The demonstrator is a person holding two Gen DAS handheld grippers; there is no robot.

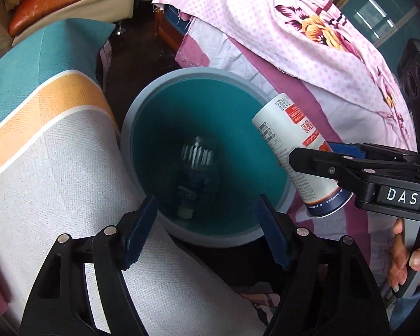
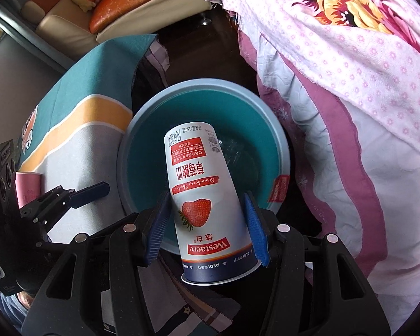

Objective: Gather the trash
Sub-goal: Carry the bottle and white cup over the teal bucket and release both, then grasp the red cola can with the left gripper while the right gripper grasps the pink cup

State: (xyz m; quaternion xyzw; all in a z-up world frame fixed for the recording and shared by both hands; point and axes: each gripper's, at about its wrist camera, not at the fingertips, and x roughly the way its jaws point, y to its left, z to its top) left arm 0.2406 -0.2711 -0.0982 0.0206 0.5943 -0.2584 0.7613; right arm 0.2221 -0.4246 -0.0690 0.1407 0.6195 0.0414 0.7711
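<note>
The step in hand looked like the drop. The left hand-held gripper (image 1: 207, 229) hung spread and empty over the teal bin (image 1: 142, 106), where a plastic bottle (image 1: 194, 173) already lay. The right hand-held gripper (image 2: 207, 224) clamped a strawberry yoghurt cup (image 2: 204, 193), tilted base-first above the rim; next, probably release.

Both wrist views look steeply down, close above the teal bin (image 1: 207, 89), shared by both; each catches the other gripper at frame edge.
</note>
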